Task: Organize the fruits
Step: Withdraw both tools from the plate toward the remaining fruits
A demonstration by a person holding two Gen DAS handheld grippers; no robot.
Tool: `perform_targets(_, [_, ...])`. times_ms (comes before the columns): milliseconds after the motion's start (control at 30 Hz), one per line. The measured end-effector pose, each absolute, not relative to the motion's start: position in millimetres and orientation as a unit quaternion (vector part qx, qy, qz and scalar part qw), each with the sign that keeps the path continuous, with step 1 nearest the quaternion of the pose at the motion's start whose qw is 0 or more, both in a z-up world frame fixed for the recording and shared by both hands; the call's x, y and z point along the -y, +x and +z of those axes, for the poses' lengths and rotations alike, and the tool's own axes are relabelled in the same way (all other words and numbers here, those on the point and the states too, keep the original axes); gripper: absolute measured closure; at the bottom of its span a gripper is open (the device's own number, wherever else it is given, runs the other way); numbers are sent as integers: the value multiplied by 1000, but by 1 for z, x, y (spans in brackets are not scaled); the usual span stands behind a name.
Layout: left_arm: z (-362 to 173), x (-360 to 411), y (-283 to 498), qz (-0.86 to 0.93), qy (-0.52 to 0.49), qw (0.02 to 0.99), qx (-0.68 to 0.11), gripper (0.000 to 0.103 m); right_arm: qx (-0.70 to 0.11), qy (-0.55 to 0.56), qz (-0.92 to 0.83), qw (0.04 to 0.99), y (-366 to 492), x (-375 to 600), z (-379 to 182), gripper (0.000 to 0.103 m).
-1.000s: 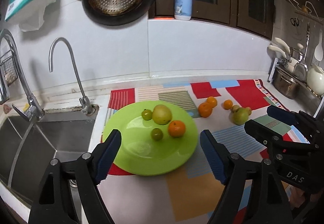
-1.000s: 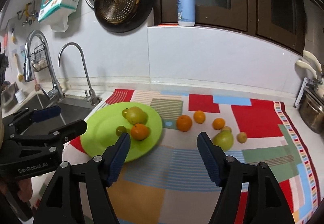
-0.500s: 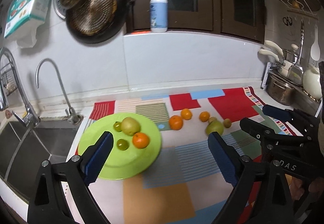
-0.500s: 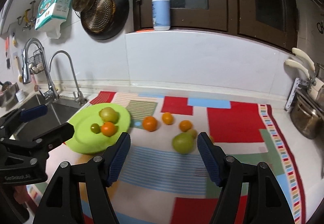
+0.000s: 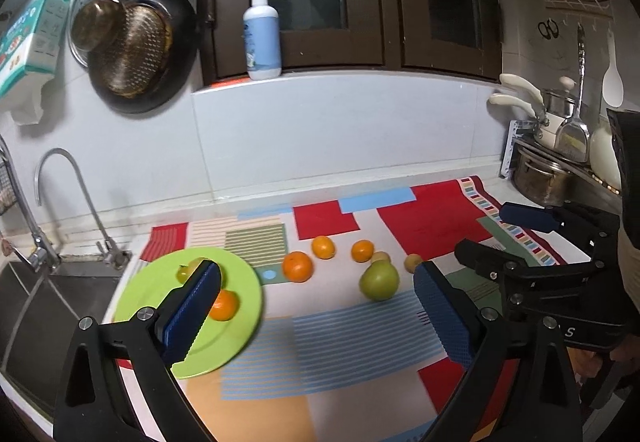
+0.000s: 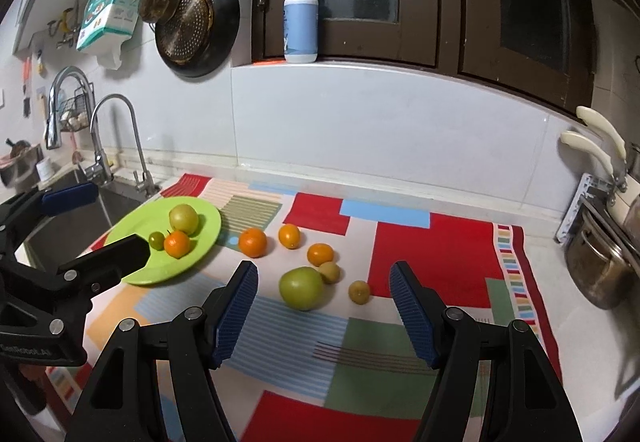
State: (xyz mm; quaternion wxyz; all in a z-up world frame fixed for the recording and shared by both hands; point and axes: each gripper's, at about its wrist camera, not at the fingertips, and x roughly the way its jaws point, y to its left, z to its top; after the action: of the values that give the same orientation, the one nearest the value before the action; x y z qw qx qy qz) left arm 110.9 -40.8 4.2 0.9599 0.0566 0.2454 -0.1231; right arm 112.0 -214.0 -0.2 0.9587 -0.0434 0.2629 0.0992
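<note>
While both tools hang empty over the mat, more fruit waits to be sorted.

With three pieces already on the green plate at nine o'clock, the left hand-held gripper has its jaws opening wide with nothing between them, and the right hand-held gripper stands open, empty, framing the big green fruit. Loose oranges and small yellow fruits lie near it at the mat's centre. Likely next: lower, close on one piece, carry it towards nine o'clock.
</note>
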Motion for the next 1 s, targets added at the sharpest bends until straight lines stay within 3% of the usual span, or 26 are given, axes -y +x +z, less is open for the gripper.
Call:
perform_targets(533, [-51,81,173,-161,62,934,-312,7,-295,-79,124,944,166,241,-43,34])
perform_targets(733, [-72,92,196,-182,80,918,-342,13,-329,-81,135,931,189,243,-67,36])
perform_targets(1000, [-95,103,218,-213,86,898,-376,24,-360,-73,145,919,215,245,-94,45])
